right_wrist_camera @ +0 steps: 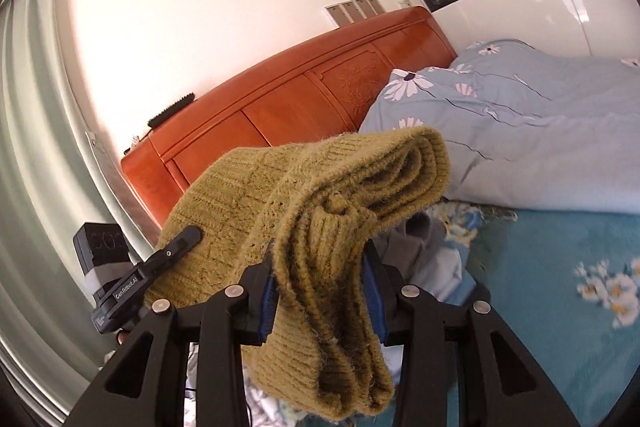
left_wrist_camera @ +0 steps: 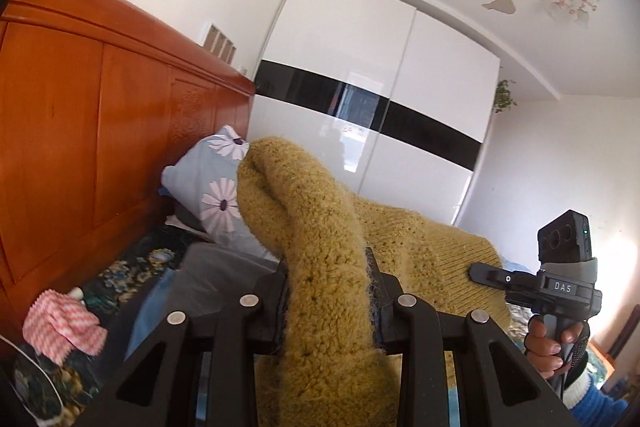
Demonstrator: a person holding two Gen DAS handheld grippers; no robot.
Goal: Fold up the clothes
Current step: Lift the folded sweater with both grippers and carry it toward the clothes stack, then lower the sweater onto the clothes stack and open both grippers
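Observation:
A mustard-yellow knitted sweater (left_wrist_camera: 316,227) is held up in the air between both grippers, above the bed. My left gripper (left_wrist_camera: 326,291) is shut on one bunched end of it. My right gripper (right_wrist_camera: 320,279) is shut on the other folded end of the sweater (right_wrist_camera: 328,195), which droops over the jaws. The right gripper also shows in the left wrist view (left_wrist_camera: 532,283), pressed into the knit, with the hand below it. The left gripper shows in the right wrist view (right_wrist_camera: 160,263) at the sweater's left side.
An orange wooden headboard (left_wrist_camera: 80,115) stands at the left. A blue floral pillow (left_wrist_camera: 208,183) and quilt (right_wrist_camera: 540,131) lie on the bed. Grey and white clothes (right_wrist_camera: 432,251) lie below the sweater. A pink checked cloth (left_wrist_camera: 64,327) lies at the left. A white wardrobe (left_wrist_camera: 360,75) stands behind.

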